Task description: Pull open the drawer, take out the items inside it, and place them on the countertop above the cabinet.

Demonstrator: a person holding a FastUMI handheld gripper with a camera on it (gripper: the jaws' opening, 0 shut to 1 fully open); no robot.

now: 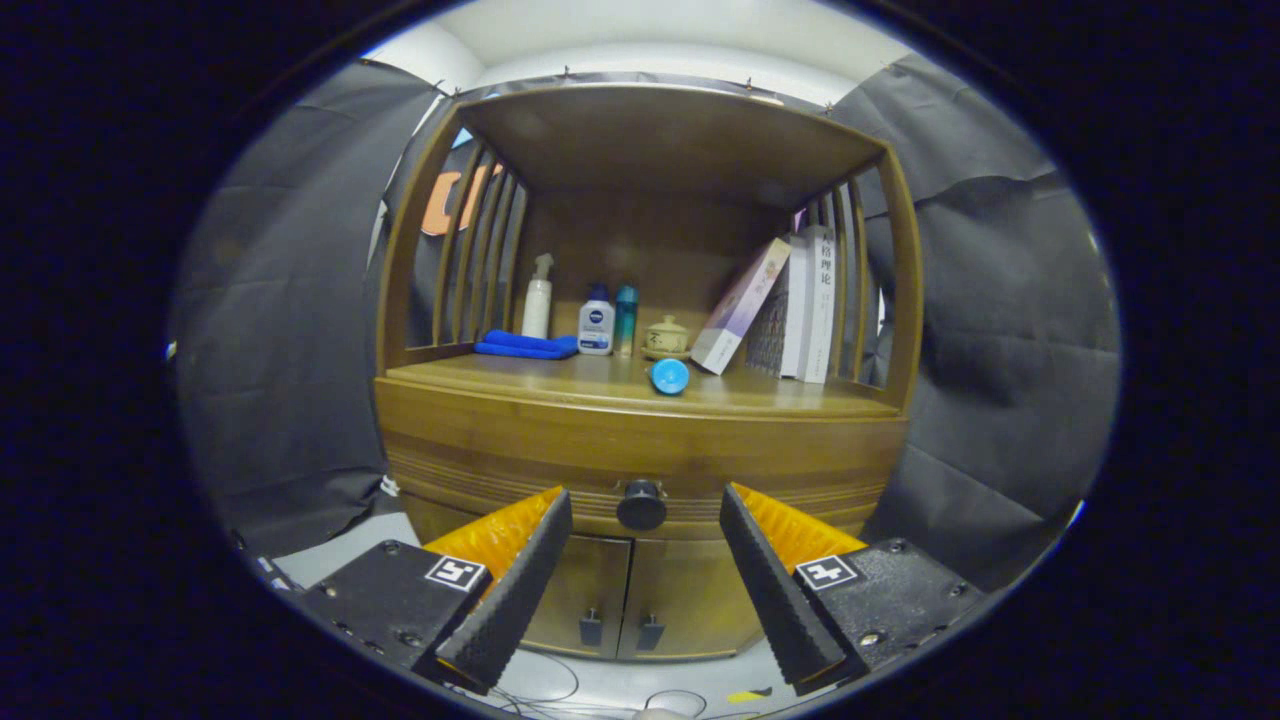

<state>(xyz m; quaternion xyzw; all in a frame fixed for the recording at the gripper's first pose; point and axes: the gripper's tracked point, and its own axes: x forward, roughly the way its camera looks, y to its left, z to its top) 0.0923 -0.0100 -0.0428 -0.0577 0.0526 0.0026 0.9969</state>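
I am holding my gripper [645, 520] spread wide, and the dark round knob [641, 505] is sitting between the 2 fingers, a little beyond them. The fingers could be slipping off this small knob if I am closing them off-centre. The drawer [640, 455] is looking shut, flush with the wooden cabinet [450, 430] front under the countertop [560, 375].

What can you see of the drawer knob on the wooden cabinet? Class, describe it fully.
The drawer knob is a small, round, dark knob, smooth and slightly glossy, with a narrower neck behind it. It sits at the middle of the shut drawer front, below the countertop and above the two lower doors. It lies ahead of the open gripper, framed by the fingers; neither touches it.
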